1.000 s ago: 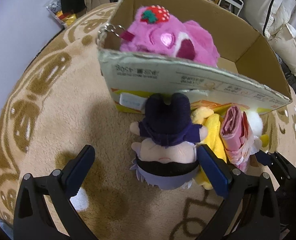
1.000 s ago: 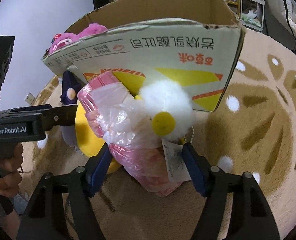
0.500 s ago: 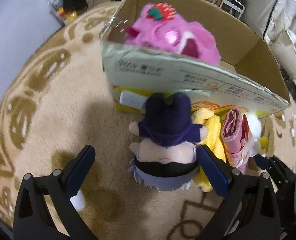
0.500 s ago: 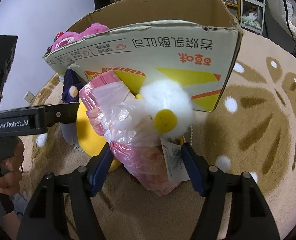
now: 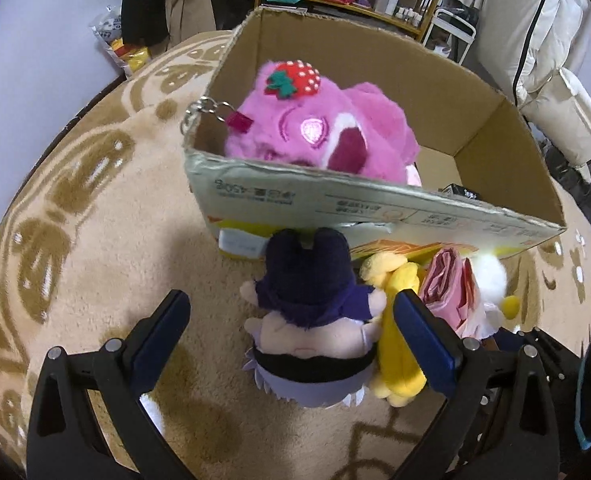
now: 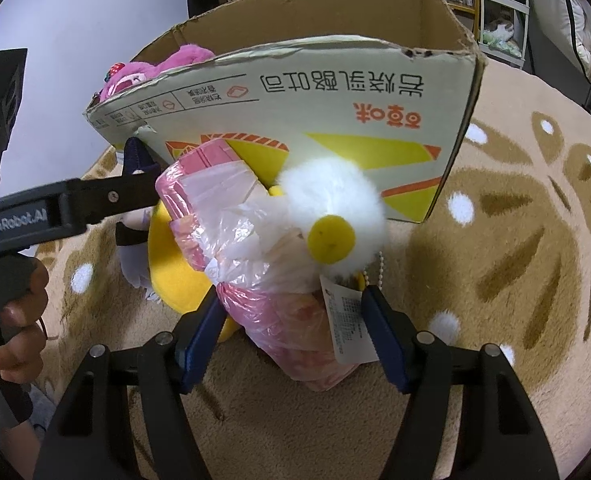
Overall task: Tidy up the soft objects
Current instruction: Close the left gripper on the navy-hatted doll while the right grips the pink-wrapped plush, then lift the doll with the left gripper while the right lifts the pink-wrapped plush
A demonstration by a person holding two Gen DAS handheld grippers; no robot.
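1. A cardboard box [image 5: 375,204] stands open on a beige rug [image 5: 95,240] with brown patterns. Its near wall bears printed lettering and yellow and orange shapes.
2. Inside the box, at its left end, lies a pink plush toy [image 5: 323,128] with a red strawberry on its head and a metal key ring hanging over the box's corner.
3. Four soft things lie in a row on the rug against the outside of the near wall: a doll in a dark purple outfit [image 5: 311,312], a yellow plush [image 5: 395,344] just beside it, a pink toy wrapped in clear plastic [image 6: 279,276], and a white fluffy toy [image 6: 331,208] with a round yellow patch.
4. The left gripper [image 5: 295,332] points down at the doll. Its jaws stand wide: the left pad is well apart from the doll over bare rug, and the right pad sits in the gap between the doll and the yellow plush. Whether that pad touches the doll I cannot tell.
5. The right gripper [image 6: 291,320] points down at the wrapped pink toy. Its jaws sit on either side of the package, the blue pads against the plastic on the left and against a paper tag [image 6: 347,320] on the right, so the package is held between them while it rests on the rug.
6. In the right wrist view, a hand [image 6: 15,320] grips the handle of the left gripper at the left edge.
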